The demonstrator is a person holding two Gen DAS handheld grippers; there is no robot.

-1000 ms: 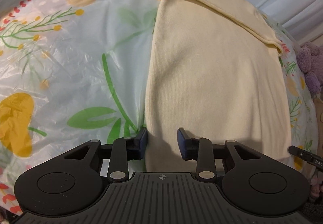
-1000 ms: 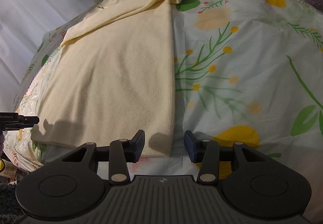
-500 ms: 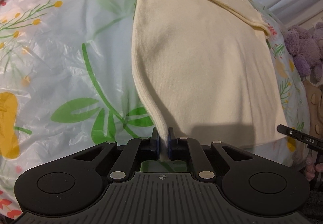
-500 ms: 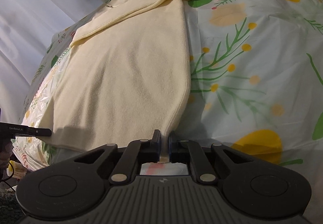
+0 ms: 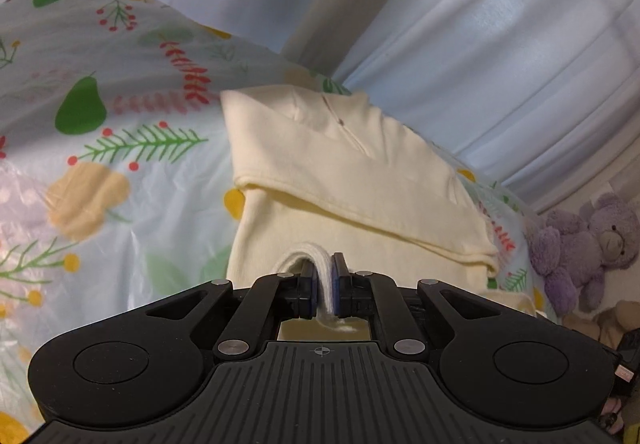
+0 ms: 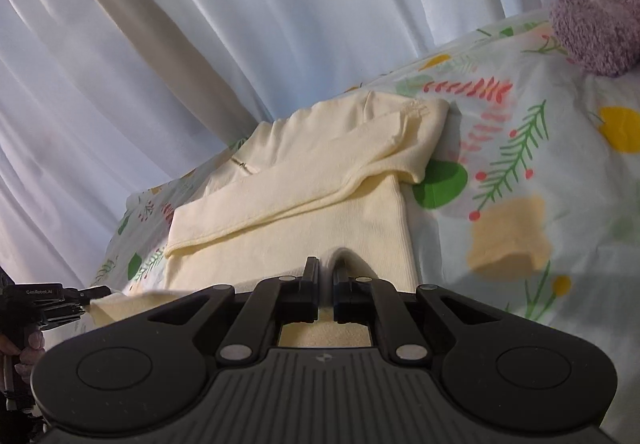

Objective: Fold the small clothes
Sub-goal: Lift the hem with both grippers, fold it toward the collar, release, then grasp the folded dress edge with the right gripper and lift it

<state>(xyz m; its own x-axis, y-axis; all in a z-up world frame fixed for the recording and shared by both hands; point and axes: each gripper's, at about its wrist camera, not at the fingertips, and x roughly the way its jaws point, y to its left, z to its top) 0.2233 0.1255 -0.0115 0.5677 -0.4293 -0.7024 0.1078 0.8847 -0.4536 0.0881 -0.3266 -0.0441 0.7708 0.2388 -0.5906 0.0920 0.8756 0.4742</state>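
Both tongs point(image 5: 324, 286) point(image 6: 326, 284) are matte black, with ribbed bases, silver rivets and blue-edged pads.

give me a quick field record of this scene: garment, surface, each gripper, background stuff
garment: cream knit top, sleeve folded across its upper part, near hem lifted
surface: floral plastic sheet over a bed
left gripper: shut on the hem's left corner
right gripper: shut on the hem's right corner
background: white curtain; purple plush bear beside the bed
task stage: bottom hem raised toward the collar end, fold not yet laid down
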